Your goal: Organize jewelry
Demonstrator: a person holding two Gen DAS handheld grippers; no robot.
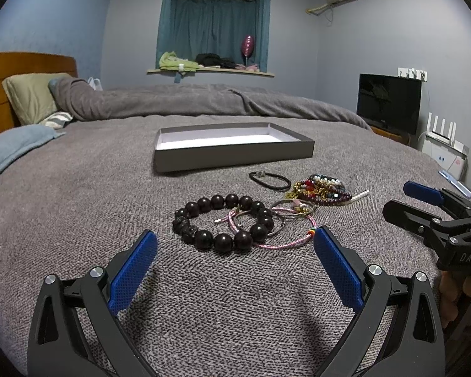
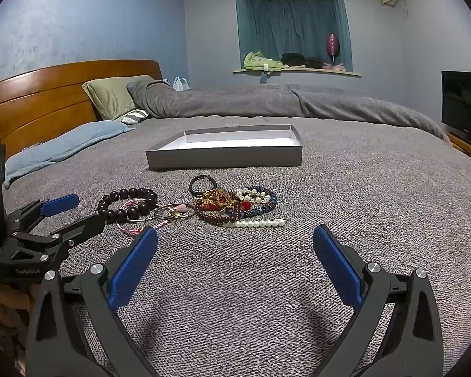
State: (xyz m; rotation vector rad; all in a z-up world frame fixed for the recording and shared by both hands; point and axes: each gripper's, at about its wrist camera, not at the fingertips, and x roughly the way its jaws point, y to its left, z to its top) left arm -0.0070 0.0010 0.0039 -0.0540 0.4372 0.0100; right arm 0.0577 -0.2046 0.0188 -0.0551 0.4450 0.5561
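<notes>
Both sets of blue-padded fingers (image 1: 336, 270) are standing wide apart and gripping nothing. The left gripper (image 1: 235, 242) is hovering low over the bed (image 1: 78, 207), its fingertips just short of the jewelry. The right gripper (image 2: 235, 235) is hovering beside it, likewise empty, its fingertips just short of the beaded pile.

The bed, covered in a grey blanket, is carrying everything. A folded duvet (image 1: 204, 100) is lying along its far edge, and pillows (image 1: 31, 97) are resting against the wooden headboard (image 2: 47, 94) at the left edge.

A shallow grey box (image 1: 232, 154), white inside, is sitting open near the middle of the bed, beyond the jewelry and apart from it.

The jewelry is lying in a loose row between the box and the grippers:
- A dark bead bracelet (image 1: 223, 223) is lying at the left end.
- A pink cord (image 1: 279, 242) is crossing its right side, touching it.
- A metal ring (image 1: 293, 209) is lying just right of the beads.
- A tangled pile of coloured bead strands (image 2: 235, 204) is lying at the right end, with a pearl strand (image 2: 254, 223) along its near side.
- A black loop (image 2: 202, 185) is lying nearest the box.
</notes>
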